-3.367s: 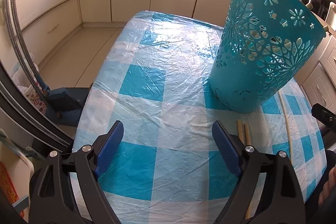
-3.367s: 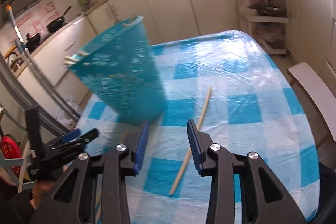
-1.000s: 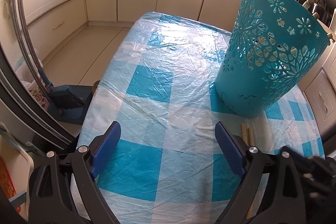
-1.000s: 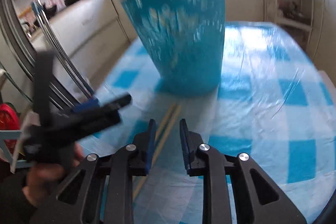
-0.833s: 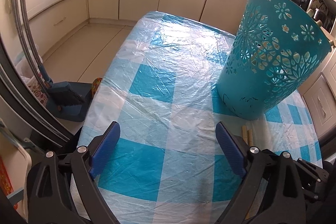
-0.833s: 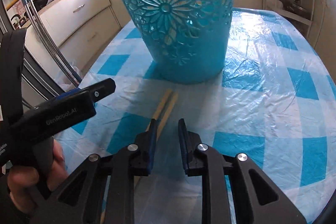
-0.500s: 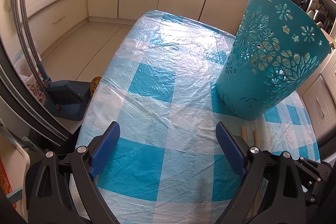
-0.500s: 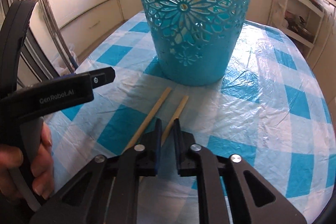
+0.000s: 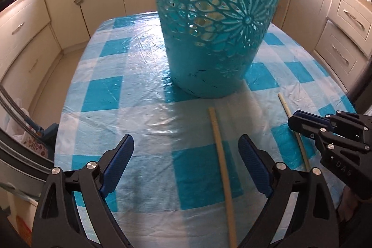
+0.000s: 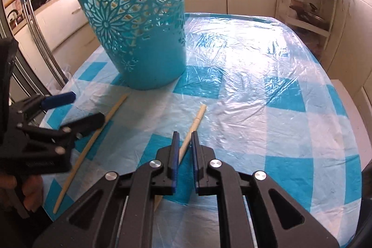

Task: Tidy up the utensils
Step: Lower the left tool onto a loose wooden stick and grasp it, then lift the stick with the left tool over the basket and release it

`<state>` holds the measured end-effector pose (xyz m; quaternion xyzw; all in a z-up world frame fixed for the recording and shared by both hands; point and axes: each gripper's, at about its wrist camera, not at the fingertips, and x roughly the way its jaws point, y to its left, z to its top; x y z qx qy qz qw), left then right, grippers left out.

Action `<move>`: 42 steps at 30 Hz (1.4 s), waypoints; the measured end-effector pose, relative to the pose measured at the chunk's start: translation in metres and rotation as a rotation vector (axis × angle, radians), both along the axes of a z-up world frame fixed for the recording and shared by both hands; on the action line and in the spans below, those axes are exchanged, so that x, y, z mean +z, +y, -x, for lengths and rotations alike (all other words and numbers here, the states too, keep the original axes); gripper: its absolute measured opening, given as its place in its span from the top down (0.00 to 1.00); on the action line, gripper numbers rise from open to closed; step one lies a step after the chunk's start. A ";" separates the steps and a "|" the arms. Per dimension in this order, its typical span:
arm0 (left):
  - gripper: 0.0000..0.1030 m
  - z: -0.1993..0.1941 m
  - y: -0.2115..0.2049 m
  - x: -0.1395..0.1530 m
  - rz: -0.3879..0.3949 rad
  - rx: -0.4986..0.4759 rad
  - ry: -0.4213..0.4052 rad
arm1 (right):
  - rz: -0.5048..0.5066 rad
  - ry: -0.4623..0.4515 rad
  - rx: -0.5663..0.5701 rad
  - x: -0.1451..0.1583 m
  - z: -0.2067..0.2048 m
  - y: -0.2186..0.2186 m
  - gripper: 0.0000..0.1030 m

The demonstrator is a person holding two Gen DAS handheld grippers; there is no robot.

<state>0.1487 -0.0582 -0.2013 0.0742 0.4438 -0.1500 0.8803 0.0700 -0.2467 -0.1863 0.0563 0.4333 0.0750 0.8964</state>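
A teal cut-out basket (image 9: 216,27) (image 10: 139,38) stands upright on the blue-checked table, with wooden utensils showing through its holes. Two pale wooden sticks lie in front of it. One stick (image 9: 220,155) (image 10: 93,138) rests on the cloth between the wide jaws of my left gripper (image 9: 186,152) (image 10: 87,106), which are closing; the pads do not touch it. My right gripper (image 10: 184,150) (image 9: 291,120) is shut on the other stick (image 10: 197,117) (image 9: 284,106), whose far end points at the basket.
Plastic sheeting covers the table (image 10: 267,85), and its rounded edges drop off on the left and right. Cream kitchen cabinets (image 9: 34,38) ring the room. A white bench (image 10: 351,113) stands beside the table, and open shelves (image 10: 307,4) behind it. A hand (image 10: 25,192) holds the left gripper.
The left view has swung right, bringing the basket to centre and one stick between its jaws. The right jaws have narrowed onto the other stick, which now lies apart from the first.
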 end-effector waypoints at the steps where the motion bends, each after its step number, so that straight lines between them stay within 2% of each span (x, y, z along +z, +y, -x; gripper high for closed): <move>1: 0.26 -0.002 -0.002 -0.002 -0.001 0.005 0.012 | -0.008 0.000 -0.001 0.001 -0.001 0.000 0.90; 3: 0.38 -0.005 -0.006 -0.005 0.004 0.011 0.040 | -0.028 0.001 -0.002 0.001 0.001 -0.002 0.90; 5: 0.49 -0.003 -0.007 -0.005 -0.013 0.013 0.027 | -0.042 0.002 -0.003 0.001 0.002 -0.005 0.90; 7: 0.68 -0.002 -0.009 -0.004 -0.019 0.001 0.023 | -0.046 0.002 -0.002 0.001 0.002 -0.006 0.90; 8: 0.73 -0.002 -0.008 -0.003 -0.014 -0.002 0.027 | -0.046 0.002 -0.001 0.002 0.002 -0.007 0.90; 10: 0.91 -0.003 -0.007 -0.002 0.007 -0.003 0.042 | -0.041 0.002 -0.001 0.002 0.002 -0.004 0.90; 11: 0.93 -0.003 -0.006 -0.002 0.020 -0.002 0.053 | -0.034 0.004 0.004 0.002 0.001 -0.003 0.90; 19: 0.94 -0.002 -0.008 -0.001 0.008 0.012 0.068 | -0.014 0.044 0.024 0.004 -0.009 -0.005 0.90; 26: 0.93 0.001 -0.010 -0.001 -0.008 0.015 0.054 | 0.029 0.030 0.045 0.003 -0.009 0.005 0.89; 33: 0.94 0.001 -0.007 -0.002 0.010 0.011 0.051 | 0.036 0.038 0.069 0.004 -0.011 0.005 0.90; 38: 0.95 -0.003 0.009 0.002 0.122 0.025 0.094 | 0.024 0.022 0.068 0.003 -0.009 0.004 0.90; 42: 0.95 0.000 0.036 0.025 0.248 0.051 0.076 | -0.009 0.021 0.064 0.002 -0.010 -0.002 0.90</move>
